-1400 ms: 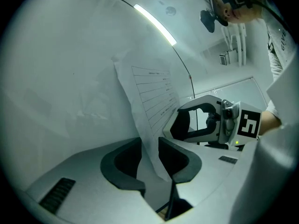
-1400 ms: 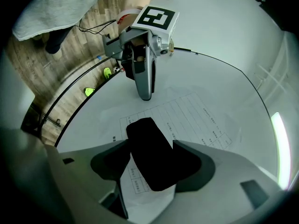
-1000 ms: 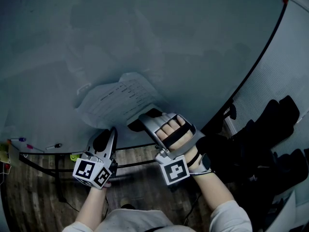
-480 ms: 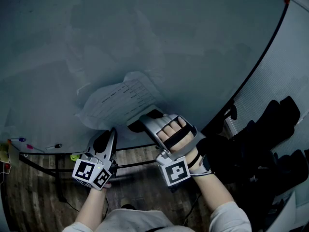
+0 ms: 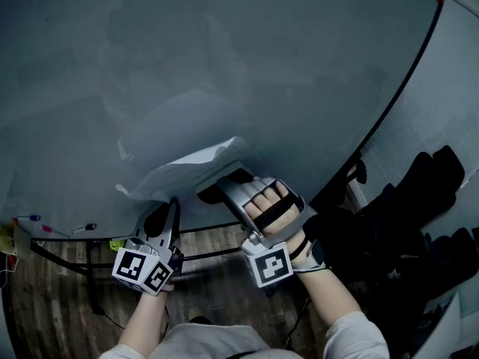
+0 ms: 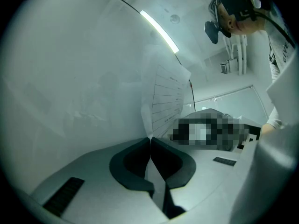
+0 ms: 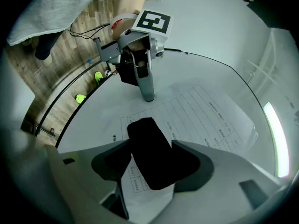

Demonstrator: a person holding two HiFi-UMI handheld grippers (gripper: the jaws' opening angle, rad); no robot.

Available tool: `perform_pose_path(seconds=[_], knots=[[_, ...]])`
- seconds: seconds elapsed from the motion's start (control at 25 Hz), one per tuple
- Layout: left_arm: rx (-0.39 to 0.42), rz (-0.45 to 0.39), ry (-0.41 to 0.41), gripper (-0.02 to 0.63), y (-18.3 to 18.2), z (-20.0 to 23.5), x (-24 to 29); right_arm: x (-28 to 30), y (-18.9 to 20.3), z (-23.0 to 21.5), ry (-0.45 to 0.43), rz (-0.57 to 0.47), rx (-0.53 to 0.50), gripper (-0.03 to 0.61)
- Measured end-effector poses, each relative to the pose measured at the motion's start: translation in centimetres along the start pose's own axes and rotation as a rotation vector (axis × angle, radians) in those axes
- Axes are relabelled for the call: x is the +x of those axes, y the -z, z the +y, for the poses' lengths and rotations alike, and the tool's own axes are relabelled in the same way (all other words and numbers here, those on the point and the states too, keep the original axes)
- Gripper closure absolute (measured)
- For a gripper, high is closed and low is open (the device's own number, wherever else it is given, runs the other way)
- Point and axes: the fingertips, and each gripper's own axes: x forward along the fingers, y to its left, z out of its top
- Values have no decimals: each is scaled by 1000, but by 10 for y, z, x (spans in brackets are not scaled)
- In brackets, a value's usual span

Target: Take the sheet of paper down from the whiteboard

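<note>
Two grippers are being held up against the lower part of a whiteboard (image 5: 224, 66), one in each of the person's hands. The left gripper (image 6: 150, 140) is being pointed slightly upward at the board. Its jaws have just been closing and are now being pressed together on the edge of the sheet of paper (image 5: 191, 163), which is caught thinly between the two dark pads. Above those jaws the sheet is being bowed away from the board's face, with its ruled, printed side turned toward the right gripper. From the head view it is seen almost edge-on, as a pale fold just above both grippers.

The right gripper (image 5: 227, 184) is being held just beside the left one, close to the board. Its jaws are being kept apart around a black block (image 7: 156, 160), with a pad against each of the block's sides. The block is lying over the lower part of the printed sheet. It is possibly a magnet or an eraser, though the views are too dim for that to be settled.

How the far end of the sheet is attached to the board cannot be made out. A wooden floor (image 5: 67, 290) is being shown below the board's bottom edge.
</note>
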Motion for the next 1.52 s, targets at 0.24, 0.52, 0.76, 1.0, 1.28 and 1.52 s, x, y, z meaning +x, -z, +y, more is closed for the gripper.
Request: perform_pose_path(seconds=[0.24, 0.52, 0.76, 1.0, 1.28, 1.52], knots=[[-17, -3, -8, 598, -2, 10, -5, 0, -5, -6, 8, 2, 30, 313], [-27, -1, -4, 598, 0, 4, -5, -3, -2, -12, 33, 11, 27, 333], [-55, -10, -35, 598, -2, 14, -9, -8, -3, -12, 47, 15, -8, 337], [-79, -11, -50, 598, -2, 11, -6, -14, 8, -18, 55, 19, 4, 339], [-94, -2, -52, 598, 3, 12, -10, -14, 9, -19, 60, 31, 24, 339], [-87, 10, -58, 598, 8, 13, -14, -13, 10, -16, 58, 36, 35, 341]])
